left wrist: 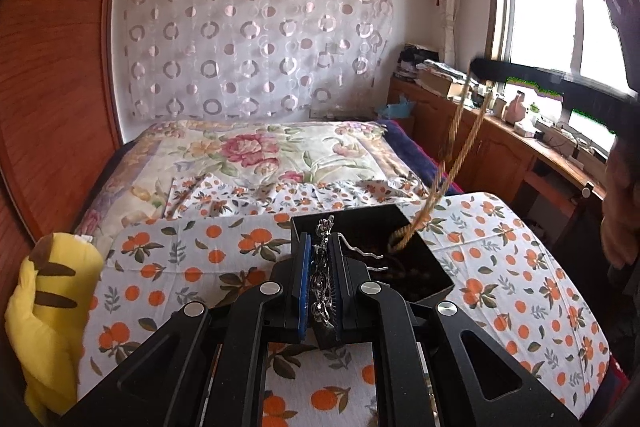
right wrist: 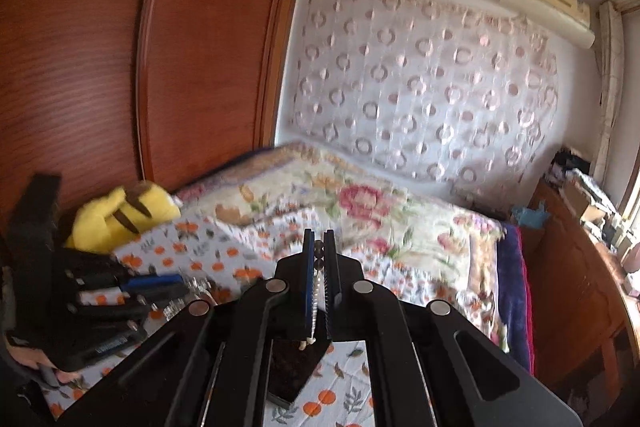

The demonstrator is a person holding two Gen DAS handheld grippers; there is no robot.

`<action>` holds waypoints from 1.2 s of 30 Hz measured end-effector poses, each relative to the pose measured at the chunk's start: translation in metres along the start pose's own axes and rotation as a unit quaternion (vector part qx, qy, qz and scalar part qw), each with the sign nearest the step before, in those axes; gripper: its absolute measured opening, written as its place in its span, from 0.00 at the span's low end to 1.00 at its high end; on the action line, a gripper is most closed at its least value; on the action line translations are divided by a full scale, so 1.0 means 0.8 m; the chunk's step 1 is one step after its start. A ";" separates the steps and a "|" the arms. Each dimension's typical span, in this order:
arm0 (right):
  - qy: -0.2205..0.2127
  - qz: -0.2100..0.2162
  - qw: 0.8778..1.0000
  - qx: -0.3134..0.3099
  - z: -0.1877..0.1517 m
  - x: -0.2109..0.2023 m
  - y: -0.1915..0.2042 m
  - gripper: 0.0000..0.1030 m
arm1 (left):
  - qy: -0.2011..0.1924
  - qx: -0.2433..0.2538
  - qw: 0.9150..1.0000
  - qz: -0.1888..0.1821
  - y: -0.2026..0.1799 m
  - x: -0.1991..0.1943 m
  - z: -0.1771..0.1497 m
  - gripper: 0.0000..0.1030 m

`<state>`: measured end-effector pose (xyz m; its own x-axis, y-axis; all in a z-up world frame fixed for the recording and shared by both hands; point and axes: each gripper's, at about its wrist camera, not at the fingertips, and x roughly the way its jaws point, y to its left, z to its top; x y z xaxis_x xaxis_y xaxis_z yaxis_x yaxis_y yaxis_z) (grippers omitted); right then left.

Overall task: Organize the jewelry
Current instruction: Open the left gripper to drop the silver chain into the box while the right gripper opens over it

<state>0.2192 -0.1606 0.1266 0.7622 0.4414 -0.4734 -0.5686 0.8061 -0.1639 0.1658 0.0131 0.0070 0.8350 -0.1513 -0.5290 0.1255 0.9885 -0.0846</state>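
Note:
My left gripper (left wrist: 322, 251) is shut on a silver ornate hairpin (left wrist: 323, 279) with a wavy prong, held over the near rim of a black jewelry box (left wrist: 434, 269). A long tan beaded necklace (left wrist: 456, 163) hangs from my right gripper (left wrist: 480, 63), raised at the upper right, and its lower end dips into the box. In the right wrist view my right gripper (right wrist: 319, 247) is shut on that necklace's beads (right wrist: 318, 269), with the black box (right wrist: 292, 371) below. The left gripper (right wrist: 156, 285) shows at the left there.
The box sits on an orange-print cloth (left wrist: 520, 267) over a bed with a floral quilt (left wrist: 256, 151). A yellow plush toy (left wrist: 52, 291) lies at the left. A wooden wardrobe (right wrist: 140, 47) stands behind it. A cluttered wooden sideboard (left wrist: 500, 131) runs under the window at the right.

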 end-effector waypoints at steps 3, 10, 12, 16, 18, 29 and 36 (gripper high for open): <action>0.038 0.013 0.999 0.019 -0.020 0.033 -0.004 0.05 | 0.009 -0.002 1.000 0.001 0.002 0.012 -0.002 0.07; 0.065 0.018 0.997 0.043 -0.068 0.060 -0.005 0.24 | 0.024 -0.002 1.000 0.003 -0.001 0.032 -0.003 0.07; 0.063 0.016 0.997 0.048 -0.074 0.056 -0.009 0.25 | 0.027 -0.002 1.000 0.000 -0.004 0.037 -0.002 0.07; 0.065 0.011 0.997 0.051 -0.090 0.046 -0.016 0.26 | 0.031 0.005 0.999 -0.003 -0.012 0.047 0.000 0.07; 0.066 0.012 0.996 0.055 -0.097 0.043 -0.020 0.26 | 0.036 0.009 0.999 -0.004 -0.017 0.054 0.001 0.07; 0.095 0.019 0.993 0.068 -0.164 0.032 -0.013 0.26 | 0.052 0.020 0.998 -0.013 -0.028 0.066 -0.004 0.25; 0.112 0.035 0.990 0.082 -0.203 0.020 -0.005 0.26 | 0.046 0.041 0.998 -0.013 -0.036 0.033 -0.020 0.40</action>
<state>0.1834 -0.2207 -0.0205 0.6249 0.4147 -0.6614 -0.5462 0.8376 0.0092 0.1757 -0.0194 -0.0176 0.7788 -0.1735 -0.6028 0.1940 0.9805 -0.0315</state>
